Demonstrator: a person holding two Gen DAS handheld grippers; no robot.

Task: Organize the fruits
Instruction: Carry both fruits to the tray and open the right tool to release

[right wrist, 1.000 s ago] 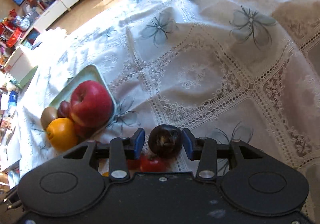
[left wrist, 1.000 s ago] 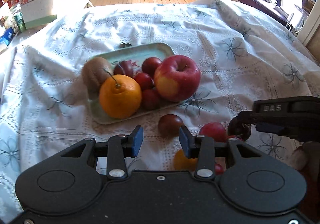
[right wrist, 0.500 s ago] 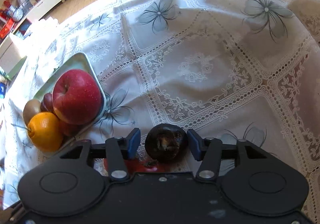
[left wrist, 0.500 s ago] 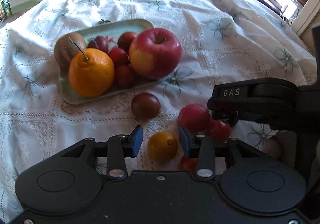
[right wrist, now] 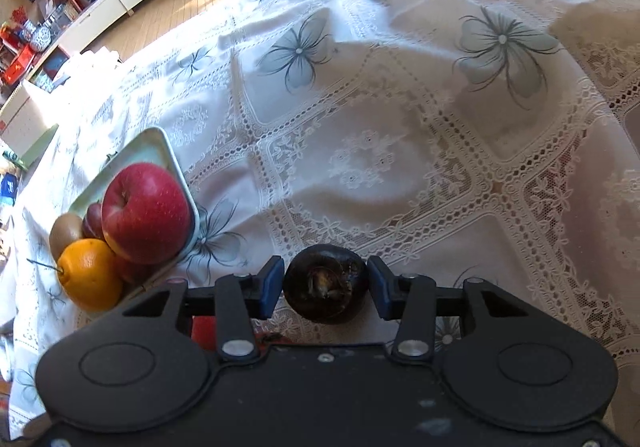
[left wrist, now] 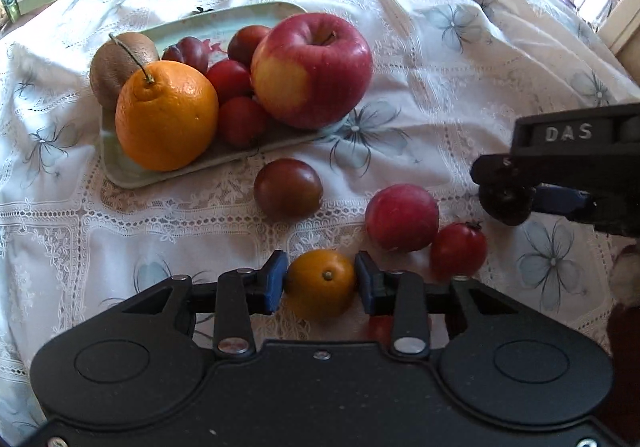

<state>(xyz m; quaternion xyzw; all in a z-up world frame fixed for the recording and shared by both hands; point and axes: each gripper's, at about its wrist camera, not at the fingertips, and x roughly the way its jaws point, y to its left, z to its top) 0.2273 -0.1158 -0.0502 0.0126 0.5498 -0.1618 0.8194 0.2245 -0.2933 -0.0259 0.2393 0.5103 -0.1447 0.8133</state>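
Note:
A pale green tray (left wrist: 120, 171) holds a big red apple (left wrist: 312, 69), an orange (left wrist: 166, 115), a kiwi (left wrist: 116, 59) and several small red fruits. My left gripper (left wrist: 320, 281) has its blue pads against both sides of a small orange citrus (left wrist: 320, 283) on the cloth. A dark tomato (left wrist: 288, 189), a red plum (left wrist: 402, 217) and a cherry tomato (left wrist: 458, 251) lie loose nearby. My right gripper (right wrist: 325, 289) is shut on a dark round fruit (right wrist: 325, 289), held above the cloth; it shows at the right of the left wrist view (left wrist: 506, 203). The tray also shows in the right wrist view (right wrist: 160, 145).
A white lace tablecloth with grey flowers (right wrist: 360, 167) covers the table. The right gripper's body (left wrist: 576, 151) hangs over the right side of the loose fruits. A red fruit (right wrist: 204, 329) lies under the right gripper. Boxes and shelves stand beyond the far left edge.
My left gripper has moved down and forward, and its pads have closed onto the small orange citrus. My right gripper keeps the dark fruit and has lifted slightly.

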